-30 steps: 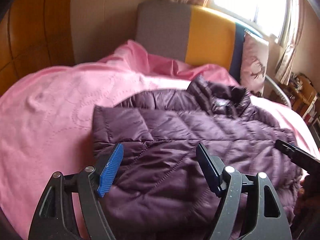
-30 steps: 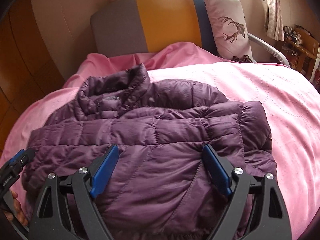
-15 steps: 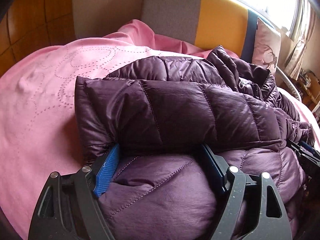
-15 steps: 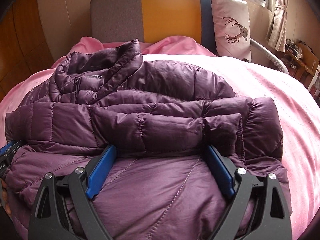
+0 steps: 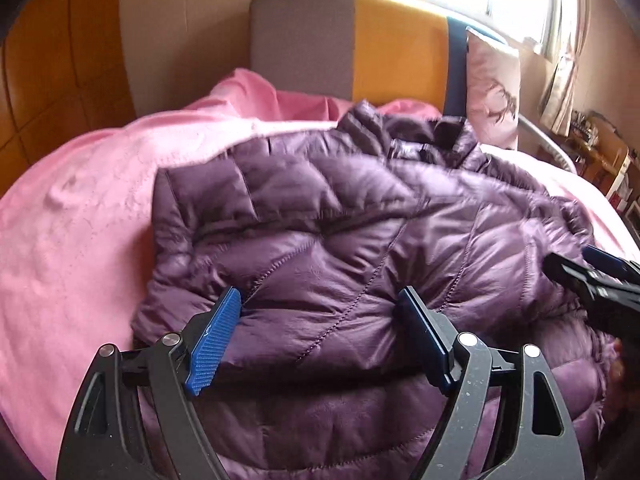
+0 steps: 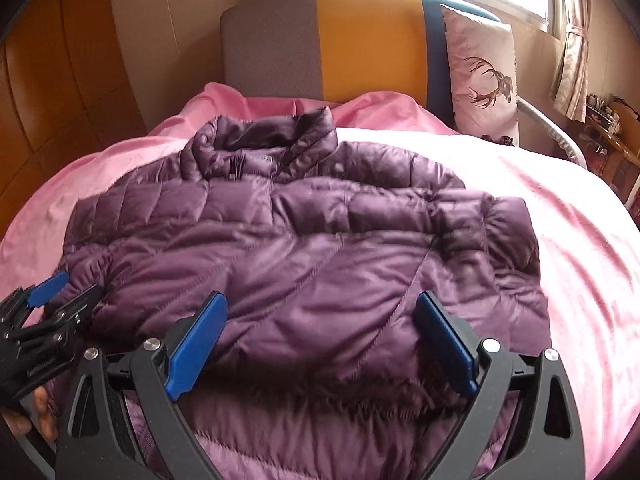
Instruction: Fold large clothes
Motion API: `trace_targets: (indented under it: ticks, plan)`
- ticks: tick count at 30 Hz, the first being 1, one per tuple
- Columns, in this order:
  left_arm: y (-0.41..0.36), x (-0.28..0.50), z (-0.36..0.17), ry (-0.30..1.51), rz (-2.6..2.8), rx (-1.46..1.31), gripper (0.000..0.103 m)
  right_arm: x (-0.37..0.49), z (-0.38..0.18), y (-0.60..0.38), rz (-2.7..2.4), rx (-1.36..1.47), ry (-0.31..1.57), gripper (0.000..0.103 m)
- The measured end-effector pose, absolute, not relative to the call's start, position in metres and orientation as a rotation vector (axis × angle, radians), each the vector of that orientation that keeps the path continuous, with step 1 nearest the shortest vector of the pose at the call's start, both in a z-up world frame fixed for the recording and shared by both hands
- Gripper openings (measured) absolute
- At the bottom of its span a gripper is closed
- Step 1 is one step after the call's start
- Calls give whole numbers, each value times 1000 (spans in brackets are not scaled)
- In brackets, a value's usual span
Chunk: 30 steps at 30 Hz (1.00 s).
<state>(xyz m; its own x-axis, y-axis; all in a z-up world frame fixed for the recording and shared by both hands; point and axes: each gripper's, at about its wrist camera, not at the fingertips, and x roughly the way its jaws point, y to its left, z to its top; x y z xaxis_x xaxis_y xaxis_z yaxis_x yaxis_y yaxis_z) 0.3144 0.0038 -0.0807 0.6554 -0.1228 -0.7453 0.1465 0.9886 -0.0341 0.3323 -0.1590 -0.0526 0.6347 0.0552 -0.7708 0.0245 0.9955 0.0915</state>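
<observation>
Jacket: purple quilted down jacket point(image 6: 304, 248) lay on the pink bedspread point(image 6: 580, 248), filling centre frame in both wrist views; collar toward top of frame, near the headboard point(image 6: 360, 40).
Fold state: lower part doubled up over the body, folded edge bulging just ahead of both tools; sleeves apparently tucked in across the chest, judged from the ridges there.
Left gripper point(image 5: 320, 340): low centre of the left view, jaws apart and just been opening; jacket fabric bulged between the blue pads point(image 5: 214, 344) but not pinched, as far as could be told.
Right gripper point(image 6: 322, 342): low centre of the right view, jaws wide apart, just been opening too; fold edge sat between the pads, released rather than clamped.
Cross-sightings: left gripper's tips seen at lower left of the right view; right gripper's tips at right edge of the left view; fingers of the holding hand point(image 6: 40, 412) glimpsed at lower left.
Step in hand: judged as letting go after laying the hem half over the body.
Next move: probably pulling both tools clear without dragging the slippery shell, then pressing down or squaring the bundle; puffy fill likely to spring back open.
Surroundings: deer-print pillow point(image 6: 482, 80) at upper right against the headboard; window above it.
</observation>
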Motion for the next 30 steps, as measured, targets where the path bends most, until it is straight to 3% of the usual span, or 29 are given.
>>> trace_targets:
  ticks: [10,30]
  plan:
    - [7,330,-103,900,-140,6,86,354,-84,-152,-15,69,965,97]
    - [40,235,-45,752,-114,-65,86,350,-80,-157,4,100,965,100]
